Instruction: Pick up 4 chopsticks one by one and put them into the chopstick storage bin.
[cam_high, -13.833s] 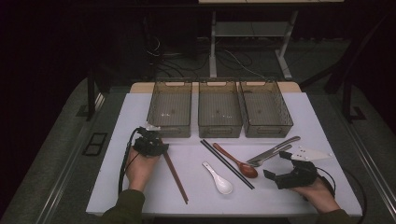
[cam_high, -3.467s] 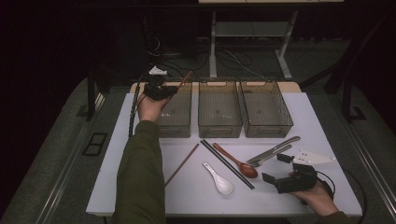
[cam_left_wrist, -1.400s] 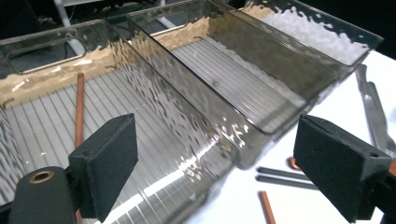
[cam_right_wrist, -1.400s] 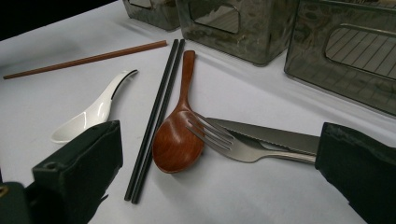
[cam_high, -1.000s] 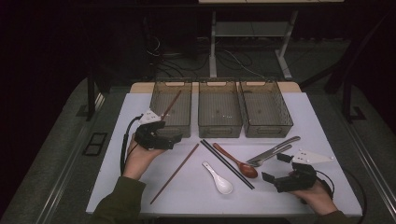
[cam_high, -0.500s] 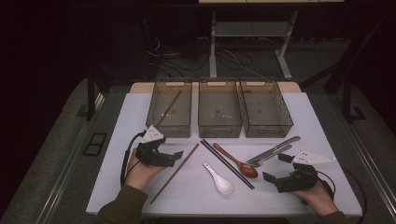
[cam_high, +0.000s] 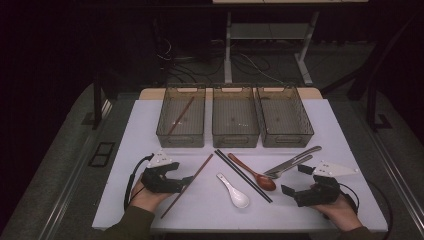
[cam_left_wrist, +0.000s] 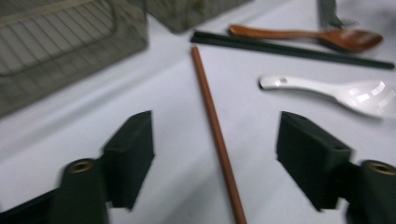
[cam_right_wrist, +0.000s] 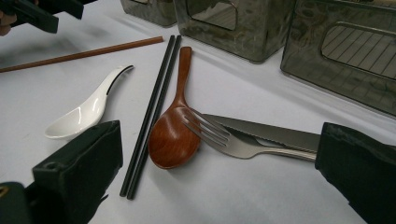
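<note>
A brown chopstick (cam_high: 187, 185) lies slanted on the white table (cam_high: 135, 135), front left. My left gripper (cam_high: 186, 181) is low over its middle with a jaw on each side. In the left gripper view the chopstick (cam_left_wrist: 210, 112) runs between the two jaws of that gripper (cam_left_wrist: 215, 140) without touching either pad. These jaws have just been closing and are still open. A second brown chopstick (cam_high: 180, 117) leans inside the left bin (cam_high: 181, 140). My right gripper (cam_high: 295, 180) rests open at front right, and its own view shows nothing between the jaws of the gripper (cam_right_wrist: 222, 140).
Three dark mesh bins stand in a row at the back, with the middle bin (cam_high: 235, 140) and right bin (cam_high: 286, 140) beside the left one. A white spoon (cam_high: 235, 190), black chopsticks (cam_high: 243, 175), a wooden spoon (cam_high: 252, 173) and a fork and knife (cam_high: 292, 162) lie between the grippers.
My left gripper put one brown chopstick in the left bin, came back toward the near edge and sank over the other chopstick. Its jaws stand narrower than before. The right gripper has not moved.
</note>
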